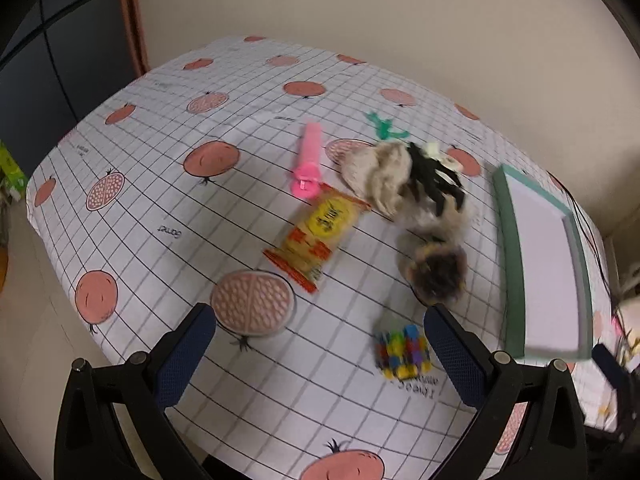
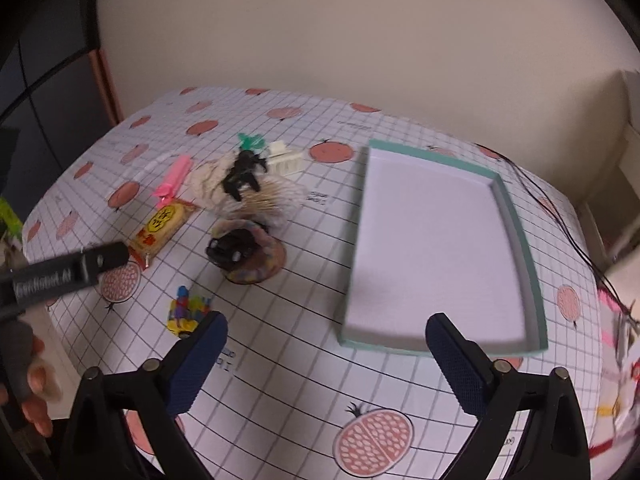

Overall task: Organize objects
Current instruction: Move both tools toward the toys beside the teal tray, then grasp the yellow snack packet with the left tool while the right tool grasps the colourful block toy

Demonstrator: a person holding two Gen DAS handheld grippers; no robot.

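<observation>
A matt printed tablecloth [image 2: 304, 360] carries a glossy snack packet [image 1: 316, 236] and seemingly fluffy cloth pieces [image 1: 384, 176].

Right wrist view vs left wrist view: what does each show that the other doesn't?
Right wrist only: the tray's whole empty white floor, a small black toy car, a person's hand, and the left gripper's body at the left edge.

Left wrist only: the left gripper, open.

Both: snack packet, pink clip, colourful block toy, black figure, green piece. The right gripper is open.
</observation>
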